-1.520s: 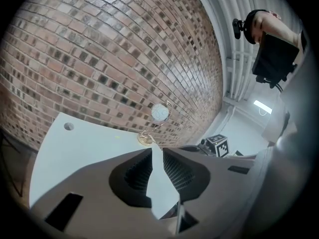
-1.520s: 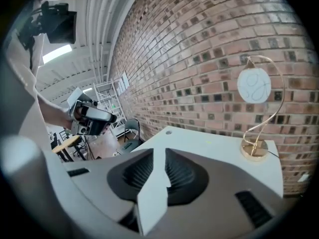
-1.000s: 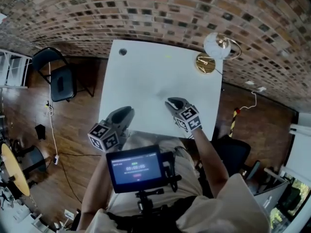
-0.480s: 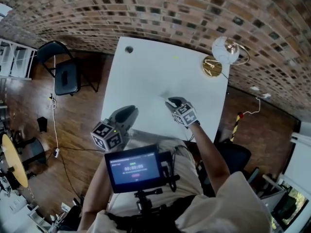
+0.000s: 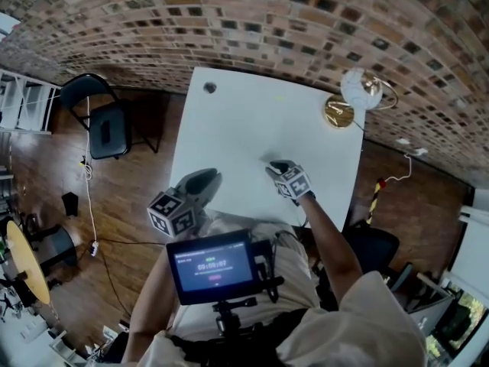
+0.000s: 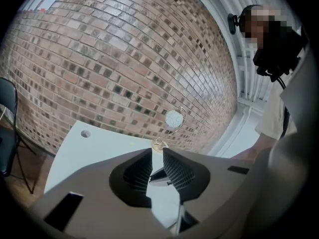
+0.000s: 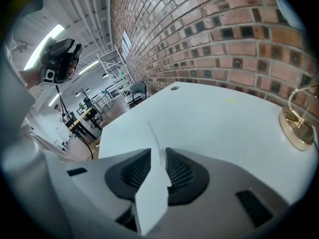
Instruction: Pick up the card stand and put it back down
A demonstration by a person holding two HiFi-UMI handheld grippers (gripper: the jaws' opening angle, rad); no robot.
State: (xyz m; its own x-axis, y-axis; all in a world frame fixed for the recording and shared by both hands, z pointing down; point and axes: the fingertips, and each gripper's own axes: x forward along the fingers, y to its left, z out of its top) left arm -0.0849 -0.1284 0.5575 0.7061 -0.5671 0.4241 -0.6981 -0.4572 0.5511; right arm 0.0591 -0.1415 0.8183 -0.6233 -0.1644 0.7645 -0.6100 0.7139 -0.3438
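Observation:
The card stand (image 5: 338, 113) has a round gold base and a wire loop holding a round white card (image 5: 359, 89). It stands upright at the far right corner of the white table (image 5: 252, 121). The left gripper view shows the stand (image 6: 159, 144) far ahead, and the right gripper view has the stand's base (image 7: 297, 128) at its right edge. My right gripper (image 5: 276, 164) hovers over the table's near part, well short of the stand. Its jaws are opening, and only white table shows in the gap (image 7: 158, 151). My left gripper (image 5: 208, 176) is at the near left edge, narrowly open and empty (image 6: 157, 153).
A small round hole (image 5: 209, 88) marks the table's far left corner. A brick wall runs just behind the table. A black chair (image 5: 107, 125) stands on the wooden floor at the left, another seat (image 5: 367, 247) at the near right. A small screen (image 5: 212, 266) sits at my chest.
The head view has drifted, so the table sits a little further right and lower in the picture. Both grippers stay by the near edge. The stand has not moved on the table.

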